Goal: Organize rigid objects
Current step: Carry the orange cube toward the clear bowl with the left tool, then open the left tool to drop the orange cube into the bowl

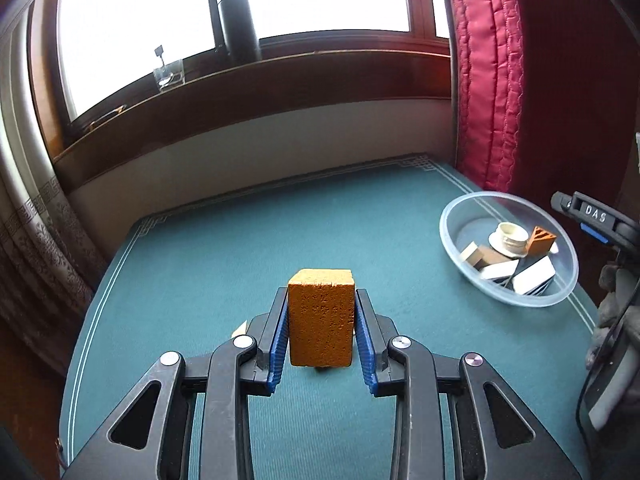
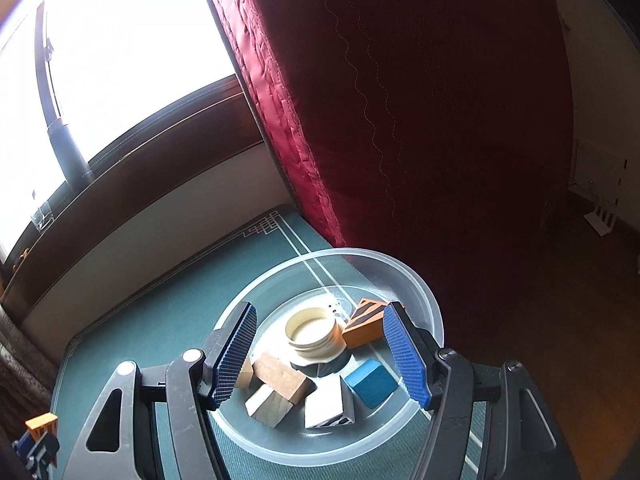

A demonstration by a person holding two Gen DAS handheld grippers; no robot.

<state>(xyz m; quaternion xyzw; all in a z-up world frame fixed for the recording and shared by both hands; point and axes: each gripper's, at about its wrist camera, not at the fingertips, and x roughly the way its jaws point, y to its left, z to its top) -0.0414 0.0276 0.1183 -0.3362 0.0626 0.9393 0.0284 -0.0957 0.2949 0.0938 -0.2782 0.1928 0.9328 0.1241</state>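
My left gripper (image 1: 321, 312) is shut on an orange block (image 1: 321, 316) and holds it above the green table (image 1: 240, 248). A clear plastic bowl (image 1: 454, 208) stands at the table's right side and holds several blocks and a cream jar lid (image 1: 509, 234). My right gripper (image 2: 320, 340) is open and empty, hovering over the bowl (image 2: 428, 312). Below it lie the cream lid (image 2: 316, 330), an orange striped block (image 2: 364, 322), a blue block (image 2: 370, 382), a brown block (image 2: 282, 376) and pale blocks (image 2: 268, 404). The left gripper with its orange block (image 2: 40, 426) shows at the lower left of the right wrist view.
A small pale piece (image 1: 240, 328) lies on the table, left of my left gripper's fingers. A red quilted curtain (image 1: 492, 80) hangs behind the bowl. A dark bottle (image 1: 238, 24) and a small glass (image 1: 168, 74) stand on the window sill. A patterned curtain (image 1: 32, 240) hangs at left.
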